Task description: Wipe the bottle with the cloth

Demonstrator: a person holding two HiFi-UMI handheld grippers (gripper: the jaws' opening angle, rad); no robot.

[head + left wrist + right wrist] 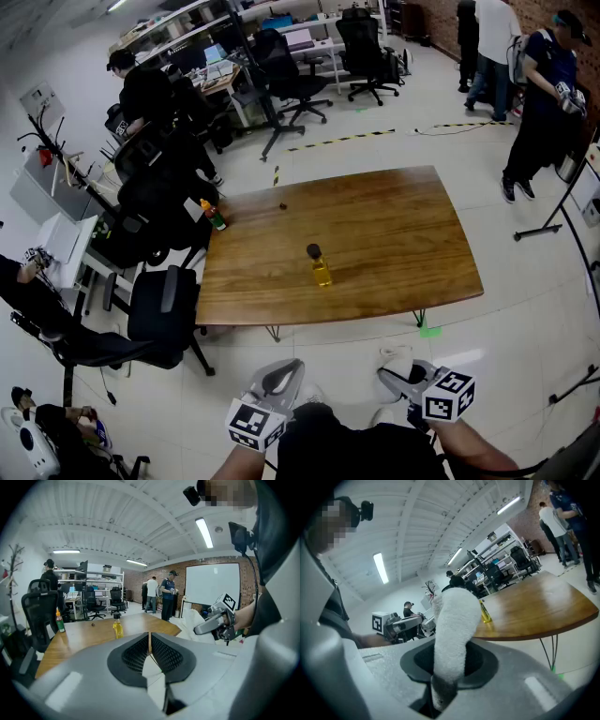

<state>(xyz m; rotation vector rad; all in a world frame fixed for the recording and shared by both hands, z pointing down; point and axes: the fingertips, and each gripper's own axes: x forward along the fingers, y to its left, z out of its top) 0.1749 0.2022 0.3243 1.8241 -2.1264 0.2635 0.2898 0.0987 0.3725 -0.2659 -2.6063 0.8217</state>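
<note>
A small bottle (pixel 321 268) of yellow liquid with a dark cap stands upright near the middle of the wooden table (pixel 394 234). It also shows in the left gripper view as bottle (pixel 117 627). Both grippers hang low in front of the table's near edge, well short of the bottle. My left gripper (pixel 279 373) is shut with nothing in it, its pads (pixel 140 651) meeting. My right gripper (pixel 401 373) is shut on a white fluffy cloth (pixel 452 630) that stands up from the jaws. That cloth partly hides the bottle (pixel 486 613) in the right gripper view.
A green bottle with an orange cap (pixel 214 216) stands at the table's left edge, and a small dark object (pixel 283 205) lies further back. Black office chairs (pixel 159 314) crowd the table's left side. People (pixel 539 94) stand at the far right, others sit at desks.
</note>
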